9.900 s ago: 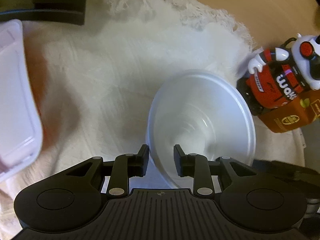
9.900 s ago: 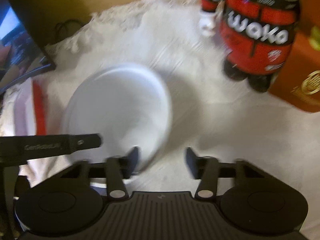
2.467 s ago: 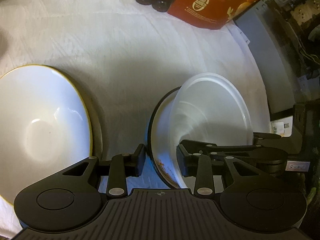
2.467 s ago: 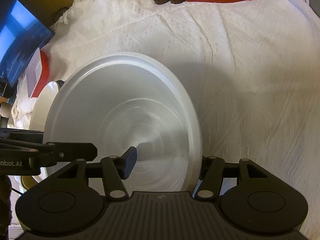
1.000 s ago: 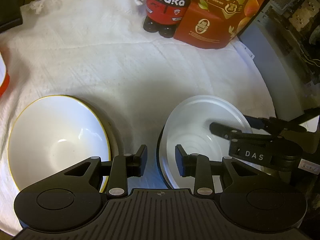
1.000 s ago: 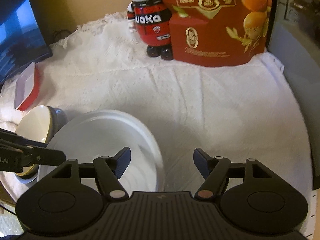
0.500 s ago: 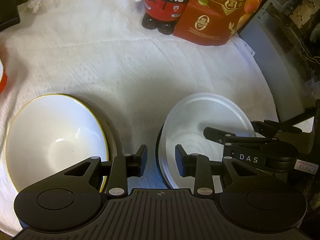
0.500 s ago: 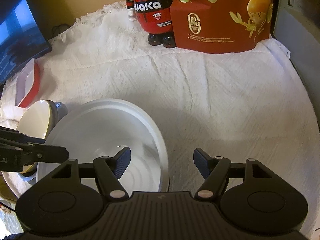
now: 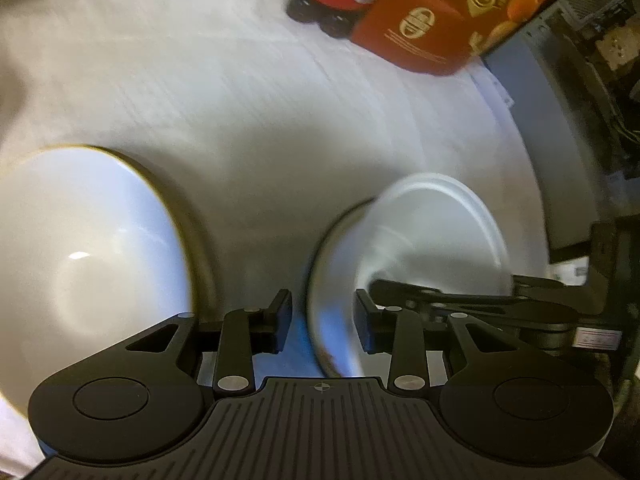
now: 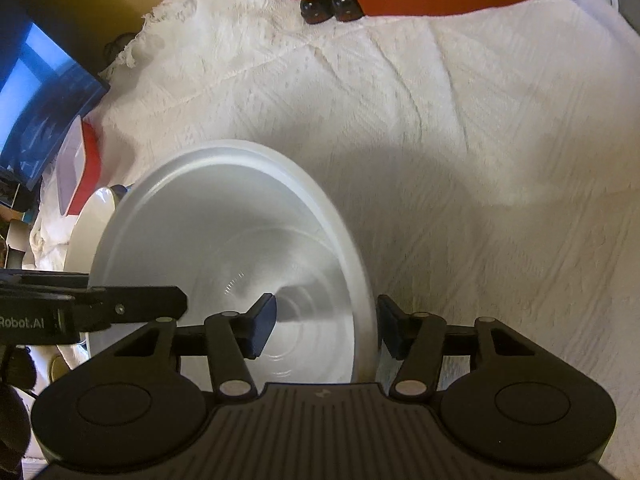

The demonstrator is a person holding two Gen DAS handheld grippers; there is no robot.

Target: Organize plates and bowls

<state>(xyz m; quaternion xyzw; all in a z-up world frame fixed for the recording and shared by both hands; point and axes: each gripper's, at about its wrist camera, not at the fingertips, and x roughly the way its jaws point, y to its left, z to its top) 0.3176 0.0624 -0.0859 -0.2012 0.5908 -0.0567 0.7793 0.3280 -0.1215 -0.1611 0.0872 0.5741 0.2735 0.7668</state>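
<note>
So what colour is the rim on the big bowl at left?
Yellow-gold rim on a white bowl; left wrist view.

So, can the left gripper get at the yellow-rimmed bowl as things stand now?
Probably yes. The left gripper is open and straddles the rim of the dark-rimmed bowl, holding nothing. The yellow-rimmed bowl sits right beside it on the cloth, with nothing between them.

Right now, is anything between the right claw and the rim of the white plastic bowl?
Nothing visible. The right claw, its jaws just closing, already straddles the near rim of the white plastic bowl. The left claw straddles the opposite edge, clear of that grip.
</note>
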